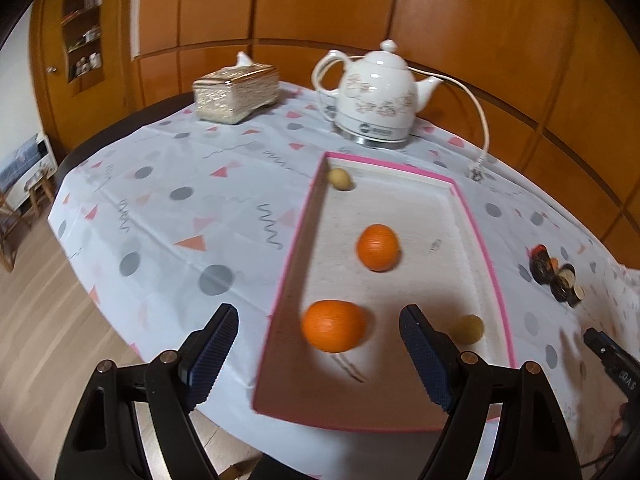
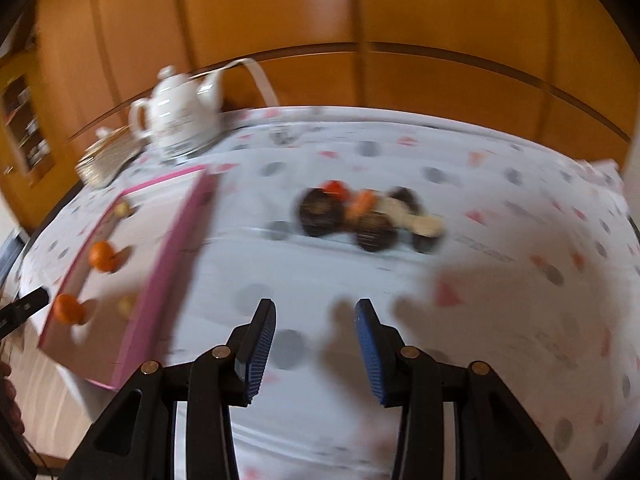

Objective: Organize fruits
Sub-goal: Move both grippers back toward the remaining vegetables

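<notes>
A pink-rimmed tray on the patterned cloth holds two oranges, one near and one farther, plus two small tan fruits, one at the far corner and one at the near right. My left gripper hangs open above the tray's near end, the near orange showing between its fingers but untouched. My right gripper is open and empty over bare cloth, right of the tray. Beyond it lies a blurred pile of dark, orange and pale fruits.
A white teapot on its base with a cord stands behind the tray. A gold tissue box sits at the back left. The table's edge and wooden floor lie to the left. Wood panelling backs the table.
</notes>
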Demonstrator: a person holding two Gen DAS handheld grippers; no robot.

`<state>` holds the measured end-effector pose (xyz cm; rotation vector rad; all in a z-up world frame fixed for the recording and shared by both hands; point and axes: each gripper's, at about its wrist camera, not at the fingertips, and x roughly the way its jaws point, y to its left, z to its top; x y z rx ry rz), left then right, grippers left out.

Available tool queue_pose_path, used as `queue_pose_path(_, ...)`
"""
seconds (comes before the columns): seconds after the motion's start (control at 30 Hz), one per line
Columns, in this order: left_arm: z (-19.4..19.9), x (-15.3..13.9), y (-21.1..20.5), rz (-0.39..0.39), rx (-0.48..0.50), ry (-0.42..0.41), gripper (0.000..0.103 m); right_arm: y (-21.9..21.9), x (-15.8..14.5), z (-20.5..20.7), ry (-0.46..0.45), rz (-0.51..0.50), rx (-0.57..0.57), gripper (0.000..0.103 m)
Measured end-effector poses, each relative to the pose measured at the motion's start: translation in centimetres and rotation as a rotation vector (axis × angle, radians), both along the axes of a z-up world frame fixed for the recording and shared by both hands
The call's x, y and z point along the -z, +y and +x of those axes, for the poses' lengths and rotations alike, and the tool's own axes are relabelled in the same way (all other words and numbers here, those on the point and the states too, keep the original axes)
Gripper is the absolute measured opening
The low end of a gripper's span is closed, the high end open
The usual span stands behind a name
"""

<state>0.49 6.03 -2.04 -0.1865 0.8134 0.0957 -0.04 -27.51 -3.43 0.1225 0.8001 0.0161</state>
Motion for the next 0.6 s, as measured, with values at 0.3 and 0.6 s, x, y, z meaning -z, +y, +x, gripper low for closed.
queue_pose_path(0.3,1.1,-0.6,-3.6,0.02,0.14,-0.006,0.083,-8.9,1.7,-3.7,0.023,0.002,0.317,0.042)
queue_pose_path(0.6,2.4,-1.2,-8.5,0.041,0.303,-0.01,0.083,-16.9,3.4,-8.5,0.058,0.007,0.606,0.042)
